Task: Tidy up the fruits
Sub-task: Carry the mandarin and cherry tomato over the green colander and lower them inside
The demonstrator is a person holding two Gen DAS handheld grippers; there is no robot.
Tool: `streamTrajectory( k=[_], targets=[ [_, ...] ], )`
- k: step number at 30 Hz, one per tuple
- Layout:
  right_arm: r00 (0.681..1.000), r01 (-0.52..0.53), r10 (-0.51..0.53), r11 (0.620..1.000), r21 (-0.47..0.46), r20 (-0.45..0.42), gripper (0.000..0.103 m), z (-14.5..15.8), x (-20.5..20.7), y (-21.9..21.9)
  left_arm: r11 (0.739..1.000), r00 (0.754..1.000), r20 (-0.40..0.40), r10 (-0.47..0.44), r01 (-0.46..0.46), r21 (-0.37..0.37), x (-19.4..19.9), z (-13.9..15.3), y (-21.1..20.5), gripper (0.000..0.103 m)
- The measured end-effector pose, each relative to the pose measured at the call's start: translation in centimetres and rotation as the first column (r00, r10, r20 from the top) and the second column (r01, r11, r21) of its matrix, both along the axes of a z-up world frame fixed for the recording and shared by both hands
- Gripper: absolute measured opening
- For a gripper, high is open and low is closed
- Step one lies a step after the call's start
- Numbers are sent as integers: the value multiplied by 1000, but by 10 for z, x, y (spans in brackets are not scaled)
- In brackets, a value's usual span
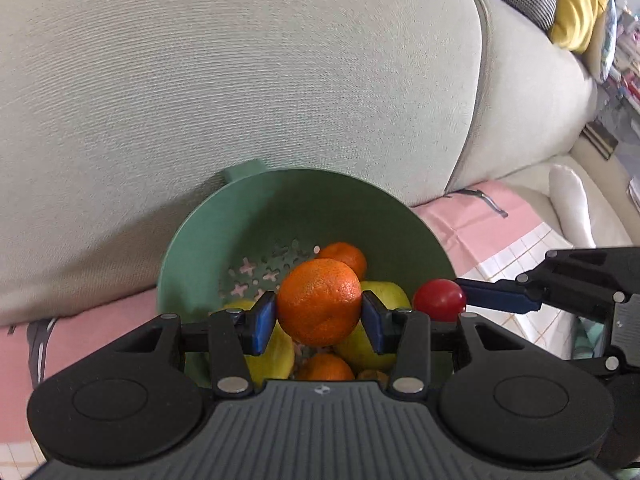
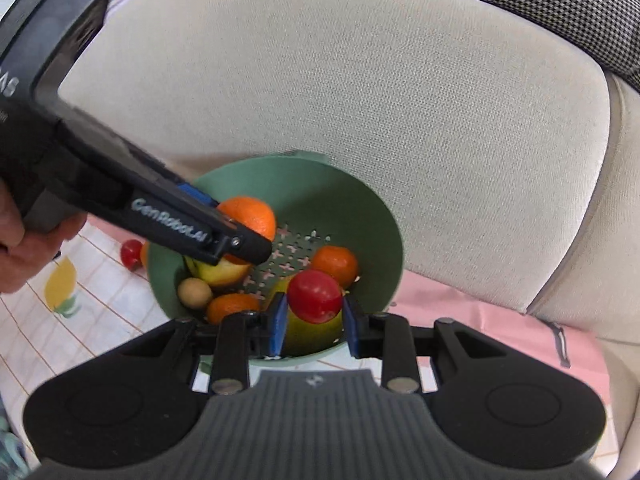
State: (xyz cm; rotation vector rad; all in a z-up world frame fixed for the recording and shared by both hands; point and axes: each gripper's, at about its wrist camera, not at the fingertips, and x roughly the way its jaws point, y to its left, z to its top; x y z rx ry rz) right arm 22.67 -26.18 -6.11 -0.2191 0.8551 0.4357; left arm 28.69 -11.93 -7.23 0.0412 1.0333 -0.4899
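Fingers first: my left gripper [image 1: 319,318] pinches an orange mandarin [image 1: 319,301] between its blue pads, and my right gripper [image 2: 314,319] pinches a red tomato [image 2: 315,295]. I hold both just above the green colander [image 2: 376,216], so each would fall inside. In the colander lie more mandarins [image 2: 335,265] and yellow-green apples [image 1: 383,292]. Beyond the colander stands a pale sofa cushion [image 2: 360,80].

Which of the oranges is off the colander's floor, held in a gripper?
The orange clamped between the left gripper's blue pads, above the green colander. The other oranges lie loose inside among the remaining fruit.
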Motion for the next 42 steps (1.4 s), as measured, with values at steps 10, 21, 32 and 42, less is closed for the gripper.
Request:
streamTrajectory(
  k=[10,21,32,42],
  targets=[
    [1000,-7,8,999,-35,3,26,-9,25,-1,998,998,-63,3,1,58,34,-26,-14,51],
    [1000,-13,12,999,-52,-24,26,-21,43,0,996,995,-95,-2,11,91,44,-42,-17,52],
    [999,6,-9,998,-61,-51,26,-27,53,6,1000,998,-66,20,-19,18,36,-23,3,65],
    [995,54,-59,996,-71,-75,26,-28,64,12,997,997,-4,83,-83,6,12,10,30,65]
  ],
)
